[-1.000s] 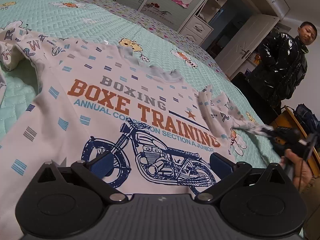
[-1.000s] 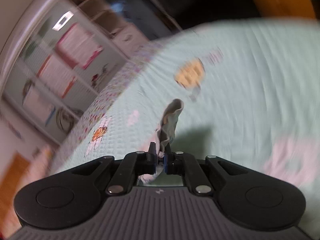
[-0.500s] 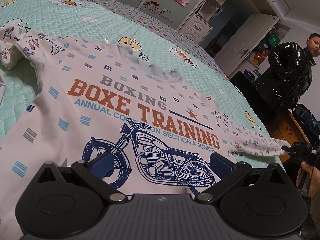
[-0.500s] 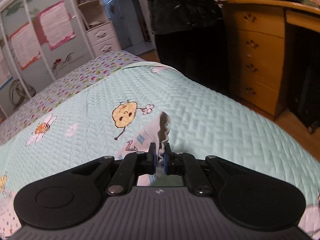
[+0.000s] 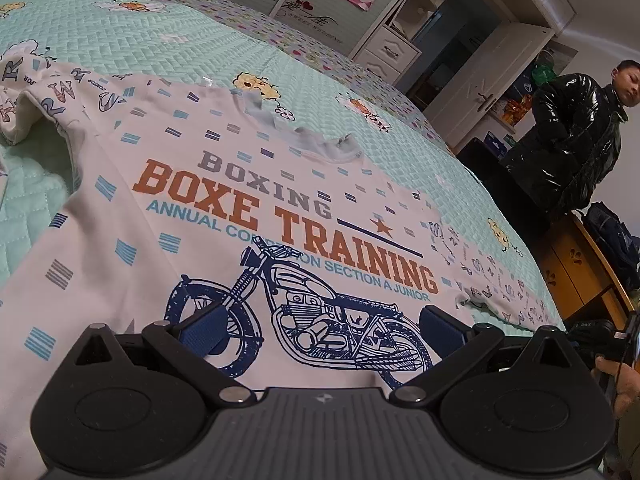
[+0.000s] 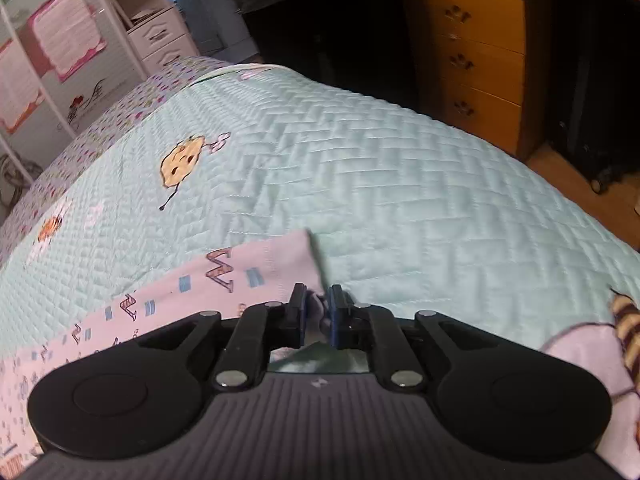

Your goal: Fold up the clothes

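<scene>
A white sweatshirt (image 5: pixel 240 200) printed "BOXING BOXE TRAINING" with a blue motorcycle lies face up on the green quilted bedspread (image 5: pixel 100 32). My left gripper (image 5: pixel 320 320) hovers open over the motorcycle print, nothing between its fingers. The shirt's right sleeve (image 5: pixel 500 280) stretches flat toward the bed's right edge. In the right wrist view that sleeve's cuff (image 6: pixel 248 276) lies on the bedspread (image 6: pixel 380 180). My right gripper (image 6: pixel 318 304) is opening, its jaws a narrow gap apart with the cuff's end still between them.
A person in a shiny black jacket (image 5: pixel 568 140) stands past the bed's far right side. A wooden dresser (image 6: pixel 472 52) and dark floor space lie beyond the bed's edge. White cabinets (image 5: pixel 392 48) line the back wall. The left sleeve (image 5: pixel 36 96) is bunched at the far left.
The right gripper pulled the sleeve out to the right and lowered it flat onto the bedspread, and its jaws have parted slightly. The left gripper stayed still.
</scene>
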A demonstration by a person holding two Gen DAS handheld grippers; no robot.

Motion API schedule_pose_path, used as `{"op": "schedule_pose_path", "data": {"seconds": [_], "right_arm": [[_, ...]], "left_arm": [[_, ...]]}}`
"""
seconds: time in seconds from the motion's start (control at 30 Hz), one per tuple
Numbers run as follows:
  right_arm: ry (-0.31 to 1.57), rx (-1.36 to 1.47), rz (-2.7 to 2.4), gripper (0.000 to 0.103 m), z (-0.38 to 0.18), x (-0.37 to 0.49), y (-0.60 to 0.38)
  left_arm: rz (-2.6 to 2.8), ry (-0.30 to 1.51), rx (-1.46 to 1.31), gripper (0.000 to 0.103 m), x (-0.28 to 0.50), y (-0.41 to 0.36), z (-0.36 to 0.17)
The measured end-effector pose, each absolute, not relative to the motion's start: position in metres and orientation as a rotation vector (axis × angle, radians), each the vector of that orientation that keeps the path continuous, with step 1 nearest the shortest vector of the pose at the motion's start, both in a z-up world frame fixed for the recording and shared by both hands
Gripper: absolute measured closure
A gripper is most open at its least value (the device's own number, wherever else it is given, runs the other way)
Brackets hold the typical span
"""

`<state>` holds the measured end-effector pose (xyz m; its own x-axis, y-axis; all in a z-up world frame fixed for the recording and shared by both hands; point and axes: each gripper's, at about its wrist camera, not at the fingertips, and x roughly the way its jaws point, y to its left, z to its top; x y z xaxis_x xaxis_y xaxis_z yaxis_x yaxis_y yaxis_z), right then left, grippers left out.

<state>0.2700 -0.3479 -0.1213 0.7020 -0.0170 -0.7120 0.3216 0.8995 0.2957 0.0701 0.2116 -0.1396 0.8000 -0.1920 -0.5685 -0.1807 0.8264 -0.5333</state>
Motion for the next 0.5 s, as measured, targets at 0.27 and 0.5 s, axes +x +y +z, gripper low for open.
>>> {"op": "schedule_pose_path", "data": {"seconds": [0.27, 0.5], "right_arm": [[0.672, 0.415, 0.065, 0.071, -0.082, 0.256, -0.286], [0.856, 0.403, 0.536, 0.053, -0.123, 0.282, -0.161]], "left_arm": [[-0.005, 0.659, -0.602, 0.001, 0.069, 0.21, -0.139], [-0.011, 0.665, -0.604, 0.001, 0.069, 0.211, -0.139]]}}
